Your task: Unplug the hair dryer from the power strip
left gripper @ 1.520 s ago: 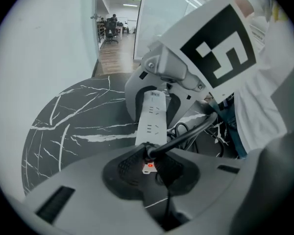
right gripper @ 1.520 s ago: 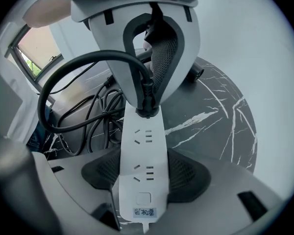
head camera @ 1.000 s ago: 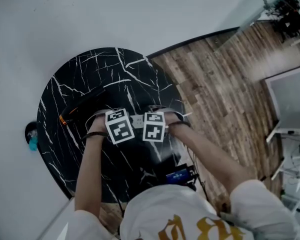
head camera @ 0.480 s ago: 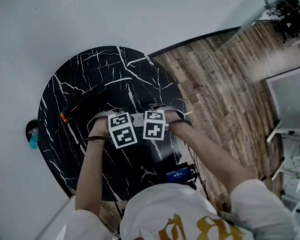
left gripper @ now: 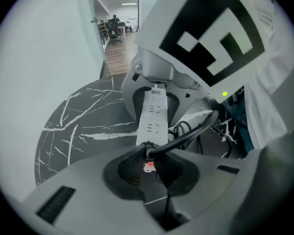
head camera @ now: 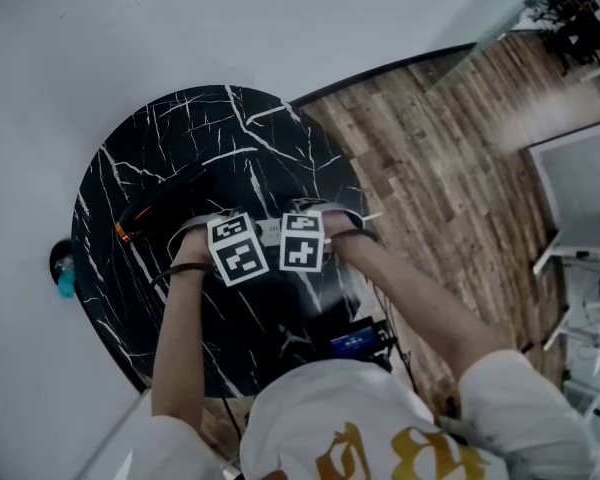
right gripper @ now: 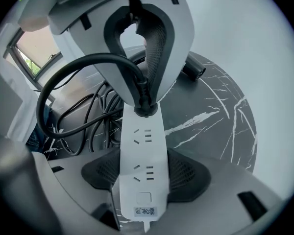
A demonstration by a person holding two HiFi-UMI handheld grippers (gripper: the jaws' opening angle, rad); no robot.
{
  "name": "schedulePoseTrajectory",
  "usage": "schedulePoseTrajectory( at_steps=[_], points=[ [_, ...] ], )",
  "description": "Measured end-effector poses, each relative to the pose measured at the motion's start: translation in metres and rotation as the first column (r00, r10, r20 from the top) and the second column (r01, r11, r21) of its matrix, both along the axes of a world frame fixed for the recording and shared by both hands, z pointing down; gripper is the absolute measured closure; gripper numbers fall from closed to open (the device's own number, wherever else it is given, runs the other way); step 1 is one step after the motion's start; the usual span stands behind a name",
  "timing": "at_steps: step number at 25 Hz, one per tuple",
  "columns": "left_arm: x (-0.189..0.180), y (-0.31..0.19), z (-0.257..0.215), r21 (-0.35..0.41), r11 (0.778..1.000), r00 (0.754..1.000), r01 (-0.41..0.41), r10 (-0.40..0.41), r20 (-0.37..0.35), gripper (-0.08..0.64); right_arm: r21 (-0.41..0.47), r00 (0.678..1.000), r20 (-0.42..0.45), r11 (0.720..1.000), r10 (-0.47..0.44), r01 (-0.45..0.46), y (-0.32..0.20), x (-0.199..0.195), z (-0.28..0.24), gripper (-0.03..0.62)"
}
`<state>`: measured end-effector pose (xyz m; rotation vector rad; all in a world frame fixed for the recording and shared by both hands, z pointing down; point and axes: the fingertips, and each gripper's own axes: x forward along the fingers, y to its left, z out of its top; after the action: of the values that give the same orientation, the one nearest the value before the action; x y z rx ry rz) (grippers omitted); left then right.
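A white power strip (right gripper: 142, 180) lies on the black marble table (head camera: 220, 138). My right gripper (right gripper: 142, 182) is shut on its near end, with a pad on each long side. The hair dryer's black plug (left gripper: 148, 156) sits in the socket at the strip's other end (left gripper: 154, 114). My left gripper (left gripper: 148, 164) is shut on this plug, and its black cord (left gripper: 196, 131) arcs away to the right. In the head view both marker cubes stand side by side, the left gripper (head camera: 236, 250) next to the right gripper (head camera: 302, 241). The black hair dryer (head camera: 160, 213), with an orange ring, lies to their left.
Loops of black cable (right gripper: 83, 116) lie on the table beside the strip. The table's curved edge meets a wooden floor (head camera: 440, 158) on the right and a white wall behind. A small dark object (head camera: 62, 268) sits off the table's left edge.
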<state>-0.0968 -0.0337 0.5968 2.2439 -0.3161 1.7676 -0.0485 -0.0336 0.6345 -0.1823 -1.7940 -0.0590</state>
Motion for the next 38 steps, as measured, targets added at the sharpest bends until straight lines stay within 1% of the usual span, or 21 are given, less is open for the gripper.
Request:
schedulePoseTrajectory(
  at_steps=[2, 4, 6, 8, 10, 14, 15, 17, 20, 21, 22, 25, 26, 27, 28, 30, 32, 33, 36, 37, 38],
  points=[
    [0.001, -0.0065, -0.0035, -0.053, 0.999, 0.999, 0.011, -0.013, -0.051, 0.512, 0.0, 1.0, 0.0, 1.0, 0.001, -0.001, -0.0001, 0.0005, -0.0002, 0.325],
    [0.0026, -0.01, -0.0078, -0.078, 0.997, 0.997, 0.012, -0.018, -0.08, 0.506, -0.003, 1.0, 0.006, 1.0, 0.013, -0.013, -0.0003, 0.0016, -0.0005, 0.325],
    [0.0017, -0.0037, -0.0056, -0.06, 0.998, 0.999, 0.013, -0.016, -0.045, 0.508, -0.009, 1.0, 0.013, 1.0, 0.021, -0.02, -0.0003, 0.0012, -0.0009, 0.325],
    [0.0005, -0.0013, -0.0034, 0.009, 1.0, 1.0, -0.008, 0.008, 0.014, 0.511, -0.013, 1.0, 0.022, 1.0, 0.02, -0.02, -0.0001, -0.0002, -0.0011, 0.325],
    [0.0003, -0.0016, -0.0016, 0.023, 1.0, 1.0, -0.01, 0.01, 0.022, 0.512, -0.012, 0.999, 0.027, 1.0, 0.017, -0.017, -0.0004, -0.001, -0.001, 0.325],
    [0.0001, -0.0022, -0.0022, -0.108, 0.994, 0.996, 0.035, -0.043, -0.074, 0.509, -0.008, 1.0, 0.018, 1.0, 0.016, -0.015, -0.0001, -0.001, -0.0003, 0.325],
    [0.0003, -0.0025, -0.0031, -0.118, 0.992, 0.995, 0.042, -0.052, -0.083, 0.508, -0.011, 1.0, 0.02, 1.0, 0.019, -0.019, -0.0002, -0.0002, -0.0002, 0.325],
    [0.0014, -0.0031, -0.0044, -0.069, 0.997, 0.998, 0.034, -0.038, -0.058, 0.508, -0.015, 0.999, 0.022, 1.0, 0.028, -0.027, -0.0004, 0.0019, -0.0003, 0.325],
    [0.0006, -0.002, -0.0034, 0.056, 0.998, 0.999, -0.019, 0.017, 0.034, 0.514, -0.014, 1.0, 0.02, 1.0, 0.02, -0.019, 0.0, 0.0001, -0.0004, 0.324],
    [0.0001, -0.0016, -0.0023, 0.063, 0.998, 0.999, -0.021, 0.018, 0.039, 0.515, -0.01, 1.0, 0.016, 1.0, 0.015, -0.015, 0.0001, -0.0004, -0.0003, 0.325],
    [-0.0004, -0.0014, -0.0015, 0.045, 0.999, 1.0, -0.01, 0.009, 0.026, 0.514, -0.006, 1.0, 0.011, 1.0, 0.012, -0.012, 0.0, -0.0008, -0.0001, 0.324],
    [-0.001, -0.0017, -0.0018, -0.082, 0.996, 0.998, 0.032, -0.036, -0.043, 0.512, -0.005, 1.0, -0.002, 1.0, 0.013, -0.013, 0.0012, -0.0008, 0.0003, 0.325],
    [-0.0006, -0.0021, -0.0028, -0.11, 0.993, 0.997, 0.037, -0.044, -0.058, 0.509, -0.007, 1.0, 0.0, 1.0, 0.018, -0.018, 0.0011, -0.0003, 0.0002, 0.325],
    [-0.0002, -0.0025, -0.0039, -0.113, 0.993, 0.997, 0.036, -0.043, -0.06, 0.508, -0.01, 1.0, 0.004, 1.0, 0.023, -0.023, 0.0008, 0.0003, 0.0001, 0.325],
    [0.0003, -0.0027, -0.0049, -0.091, 0.996, 0.998, 0.027, -0.031, -0.047, 0.509, -0.012, 1.0, 0.008, 1.0, 0.027, -0.027, 0.0006, 0.0006, -0.0002, 0.325],
    [0.0006, -0.0023, -0.0057, 0.001, 1.0, 1.0, -0.007, 0.007, 0.01, 0.512, -0.013, 1.0, 0.014, 1.0, 0.026, -0.026, 0.0004, -0.0001, -0.0004, 0.325],
    [0.0001, -0.0014, -0.0037, 0.067, 0.997, 0.998, -0.027, 0.024, 0.053, 0.515, -0.01, 1.0, 0.016, 1.0, 0.017, -0.017, 0.0002, -0.0007, -0.0001, 0.324],
    [-0.0002, -0.0011, -0.0021, 0.064, 0.998, 0.999, -0.021, 0.018, 0.044, 0.515, -0.008, 1.0, 0.015, 1.0, 0.013, -0.013, 0.0003, -0.0005, 0.0001, 0.324],
    [-0.0002, -0.0015, -0.0006, -0.051, 0.998, 0.998, 0.028, -0.031, -0.052, 0.514, -0.008, 1.0, 0.015, 1.0, 0.013, -0.013, 0.0015, 0.0003, 0.0003, 0.325],
    [0.0007, -0.003, -0.0025, -0.08, 0.996, 0.996, 0.032, -0.038, -0.077, 0.512, -0.01, 1.0, 0.019, 1.0, 0.017, -0.017, 0.0016, 0.0003, 0.0003, 0.325],
    [0.0017, -0.0051, -0.0051, -0.083, 0.996, 0.996, 0.024, -0.031, -0.086, 0.511, -0.012, 0.999, 0.024, 1.0, 0.022, -0.022, 0.0012, 0.0003, 0.0, 0.325]
  ],
)
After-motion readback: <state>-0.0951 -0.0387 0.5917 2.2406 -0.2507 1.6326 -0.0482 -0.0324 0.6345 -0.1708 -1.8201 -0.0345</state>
